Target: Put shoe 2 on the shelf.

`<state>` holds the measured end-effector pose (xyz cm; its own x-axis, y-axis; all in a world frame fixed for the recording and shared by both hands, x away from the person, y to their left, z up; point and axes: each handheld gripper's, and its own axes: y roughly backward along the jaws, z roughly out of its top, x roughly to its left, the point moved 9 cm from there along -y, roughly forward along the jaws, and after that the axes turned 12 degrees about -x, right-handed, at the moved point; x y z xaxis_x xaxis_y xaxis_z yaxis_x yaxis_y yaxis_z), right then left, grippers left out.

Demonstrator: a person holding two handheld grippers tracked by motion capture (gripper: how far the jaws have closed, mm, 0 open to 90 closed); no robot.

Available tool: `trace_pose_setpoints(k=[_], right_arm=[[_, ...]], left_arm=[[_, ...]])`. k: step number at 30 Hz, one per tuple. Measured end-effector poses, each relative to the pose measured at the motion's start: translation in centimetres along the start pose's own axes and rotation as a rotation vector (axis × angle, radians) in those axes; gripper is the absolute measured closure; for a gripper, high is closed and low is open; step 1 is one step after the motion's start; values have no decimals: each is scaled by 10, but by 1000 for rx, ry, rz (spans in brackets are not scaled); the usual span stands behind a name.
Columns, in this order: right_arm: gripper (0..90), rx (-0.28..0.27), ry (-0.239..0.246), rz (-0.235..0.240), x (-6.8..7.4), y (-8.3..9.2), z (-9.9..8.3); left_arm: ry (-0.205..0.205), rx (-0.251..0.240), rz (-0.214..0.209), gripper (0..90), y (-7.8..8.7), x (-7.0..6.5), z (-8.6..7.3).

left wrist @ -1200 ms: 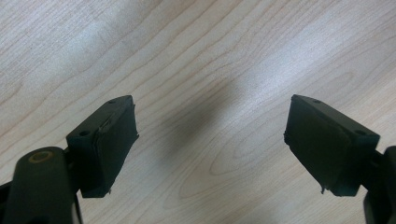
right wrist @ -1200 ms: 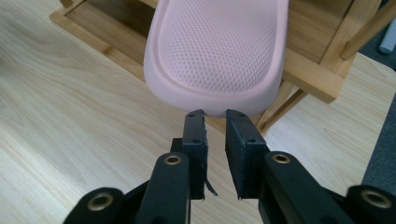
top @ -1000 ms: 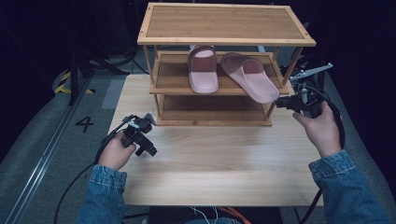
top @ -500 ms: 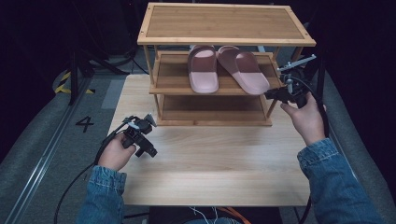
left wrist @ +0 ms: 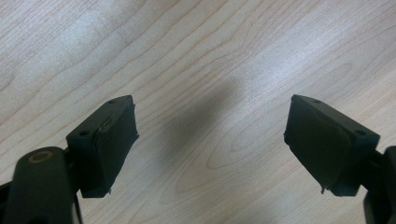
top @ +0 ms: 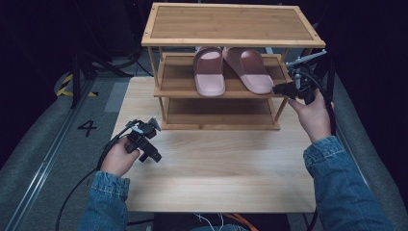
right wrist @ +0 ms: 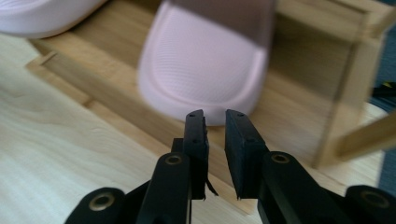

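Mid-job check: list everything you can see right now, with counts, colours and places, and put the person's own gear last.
Three-tier bamboo shoe rack: one, light brown, at the far side of the table.
Pink rubber slide slippers: two, side by side on the rack's middle shelf; left slipper, right slipper, heels toward the person.
Light wooden table: one, pale wood, under the rack.
Grey floor: left of the table, with a black numeral 4.
Left hand-held gripper: one, black, low over the table's left part, jaws wide apart and empty.
Right hand-held gripper: one, black, at the right slipper's heel, jaws nearly together, just closing, nothing between them.
Denim sleeves: two, blue, at the near edge.
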<state>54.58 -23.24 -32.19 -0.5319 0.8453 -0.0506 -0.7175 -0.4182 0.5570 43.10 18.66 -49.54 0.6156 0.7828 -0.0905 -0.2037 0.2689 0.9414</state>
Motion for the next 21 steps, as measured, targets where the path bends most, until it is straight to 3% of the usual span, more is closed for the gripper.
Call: trace_pose_setpoints(k=[1,5,6,7,11,15,17,21], right_arm=[[824,-5,-13,-22,-9,0,1],[869,16,-35,-36,-19,-6,-2],[883,16,-15,-45,-23,-9,-2],[887,21,-18,-55,-24,-10,-3],[888,27,-12,-68,-29,-20,-2],[877,38,-15,-17,-20,-28,-3],[877,34,5,-28,-20,-29,-3],[875,39,-1,11,-8,-28,-2]], left_arm=[[-3,0,1,171,0,0,0],[1,11,10,171,1,-2,-7],[12,8,7,171,-1,-3,-9],[1,14,12,171,-1,-2,-11],[21,22,27,171,-2,-2,-21],[37,22,30,171,0,-1,-28],[45,26,34,171,2,-1,-34],[63,27,33,171,5,1,-39]])
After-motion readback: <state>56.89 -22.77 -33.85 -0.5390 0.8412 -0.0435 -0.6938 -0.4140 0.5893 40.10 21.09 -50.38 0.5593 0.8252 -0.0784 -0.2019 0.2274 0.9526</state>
